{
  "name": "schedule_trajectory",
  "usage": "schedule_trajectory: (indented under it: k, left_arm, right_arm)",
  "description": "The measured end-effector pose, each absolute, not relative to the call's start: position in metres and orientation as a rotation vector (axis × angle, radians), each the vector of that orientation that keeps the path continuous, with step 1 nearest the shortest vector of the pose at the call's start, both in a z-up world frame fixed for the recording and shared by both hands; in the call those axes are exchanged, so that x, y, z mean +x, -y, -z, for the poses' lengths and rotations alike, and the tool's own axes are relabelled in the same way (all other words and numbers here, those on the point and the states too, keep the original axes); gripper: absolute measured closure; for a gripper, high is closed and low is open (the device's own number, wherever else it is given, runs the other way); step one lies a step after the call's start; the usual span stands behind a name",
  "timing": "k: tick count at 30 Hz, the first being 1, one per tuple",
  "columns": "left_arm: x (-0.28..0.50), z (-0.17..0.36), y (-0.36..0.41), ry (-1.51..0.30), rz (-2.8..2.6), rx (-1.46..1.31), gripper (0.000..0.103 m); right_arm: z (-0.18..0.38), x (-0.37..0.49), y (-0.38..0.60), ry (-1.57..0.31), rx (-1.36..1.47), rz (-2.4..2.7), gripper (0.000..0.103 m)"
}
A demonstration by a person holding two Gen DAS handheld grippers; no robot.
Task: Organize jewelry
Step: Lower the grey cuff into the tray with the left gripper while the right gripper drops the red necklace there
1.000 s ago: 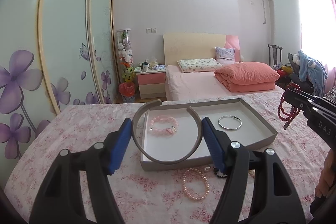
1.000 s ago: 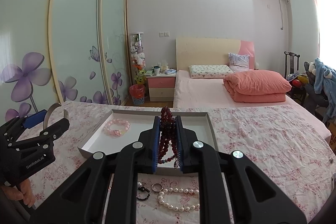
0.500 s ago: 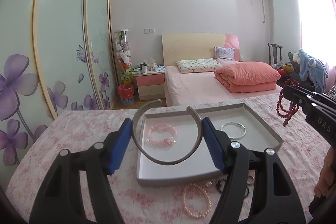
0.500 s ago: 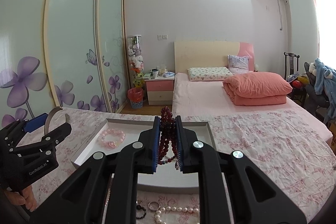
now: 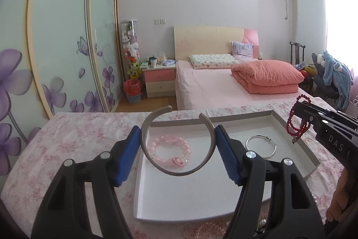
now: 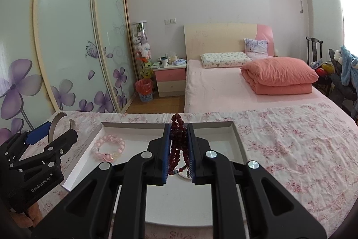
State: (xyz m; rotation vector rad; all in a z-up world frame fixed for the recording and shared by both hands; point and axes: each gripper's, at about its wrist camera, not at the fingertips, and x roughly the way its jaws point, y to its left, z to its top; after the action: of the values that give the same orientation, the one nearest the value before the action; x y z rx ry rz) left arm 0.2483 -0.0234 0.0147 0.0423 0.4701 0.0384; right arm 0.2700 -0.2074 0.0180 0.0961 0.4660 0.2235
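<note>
Out on the left, the left gripper grasps a grey open cuff bangle across its width, its gap facing away toward the tray's far edge, hanging just above the tray's left half. Under it the pink bead bracelet lies in the white tray toward the left wall, and a thin silver bangle sits toward the right wall. Moving right, the right gripper is clenched on a dark red bead strand, dangling vertically over the tray's middle. Both loads look set straight above the tray; the drop is downward, each hand on its own side.
</note>
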Motion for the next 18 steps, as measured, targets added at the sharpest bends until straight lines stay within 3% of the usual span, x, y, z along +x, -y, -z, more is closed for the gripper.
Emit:
schedule_trajectory:
  k: [6,8,10,11,18]
  left_arm:
    - [0.273,-0.002,0.024,-0.517,-0.021,0.033,0.037]
    - [0.280,0.003,0.025,-0.529,-0.023,0.037,0.036]
    - [0.283,0.005,0.025,-0.524,-0.030,0.048,0.036]
    - [0.282,0.006,0.024,-0.519,-0.032,0.052,0.036]
    - [0.280,0.003,0.012,-0.511,-0.063,0.041,0.036]
  right_arm:
    - [-0.005,0.291,0.202,-0.528,0.118,-0.226,0.088]
    - [-0.002,0.296,0.203,-0.549,0.127,-0.226,0.080]
    - [0.000,0.297,0.202,-0.552,0.135,-0.224,0.055]
    - [0.000,0.297,0.203,-0.547,0.136,-0.221,0.051]
    - [0.000,0.291,0.209,-0.538,0.141,-0.209,0.050]
